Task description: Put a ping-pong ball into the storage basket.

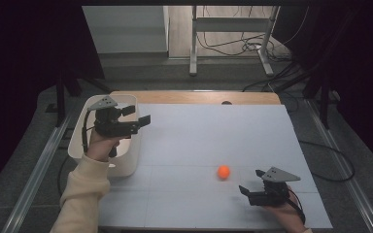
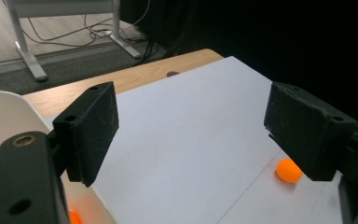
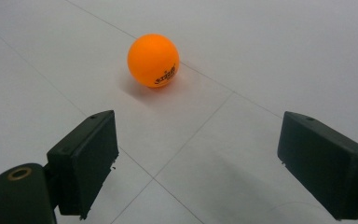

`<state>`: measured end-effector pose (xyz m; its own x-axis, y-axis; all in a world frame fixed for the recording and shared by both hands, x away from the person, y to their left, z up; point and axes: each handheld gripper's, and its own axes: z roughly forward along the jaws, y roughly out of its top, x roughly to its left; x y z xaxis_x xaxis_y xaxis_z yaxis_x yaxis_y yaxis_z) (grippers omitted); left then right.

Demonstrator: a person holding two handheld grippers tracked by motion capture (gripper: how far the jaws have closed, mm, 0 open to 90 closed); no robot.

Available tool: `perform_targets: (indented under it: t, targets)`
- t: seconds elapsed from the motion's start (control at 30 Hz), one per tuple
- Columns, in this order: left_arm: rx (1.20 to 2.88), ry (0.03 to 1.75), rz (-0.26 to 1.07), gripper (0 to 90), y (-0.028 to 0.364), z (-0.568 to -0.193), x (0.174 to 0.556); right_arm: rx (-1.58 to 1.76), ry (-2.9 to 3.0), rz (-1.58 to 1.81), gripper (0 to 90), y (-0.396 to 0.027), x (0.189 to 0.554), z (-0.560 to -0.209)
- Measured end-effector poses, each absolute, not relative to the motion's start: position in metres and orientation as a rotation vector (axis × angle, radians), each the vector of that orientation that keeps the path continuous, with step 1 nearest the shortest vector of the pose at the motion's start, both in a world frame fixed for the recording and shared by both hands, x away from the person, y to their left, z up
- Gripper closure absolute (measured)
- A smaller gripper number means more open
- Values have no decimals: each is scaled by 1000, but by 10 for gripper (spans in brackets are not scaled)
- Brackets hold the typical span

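The orange ball [image 3: 153,59] lay on the white table [image 1: 199,145] just ahead of the right gripper [image 3: 196,163], whose jaws stood wide apart with nothing between them; the left gripper [image 1: 133,116] was also wide and empty, held over the white bin [image 1: 126,165]. It looked like a table-tennis ball: light, smooth, hollow, prone to roll or squirt out, so best pinched gently across its middle. Small black print on it was too small to read.
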<state>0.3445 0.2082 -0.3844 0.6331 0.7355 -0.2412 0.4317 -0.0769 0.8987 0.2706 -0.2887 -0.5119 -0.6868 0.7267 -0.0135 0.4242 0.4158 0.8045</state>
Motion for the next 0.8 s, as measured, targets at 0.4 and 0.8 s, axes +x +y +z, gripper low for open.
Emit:
perform_targets:
  t: [0.4, 0.8]
  targets:
    - [1733, 912, 285, 185, 196, -386, 341, 977, 2314, 1174, 128, -288, 271, -512]
    - [1768, 866, 237, 186, 178, -391, 340, 963, 2322, 1159, 127, -287, 272, -512]
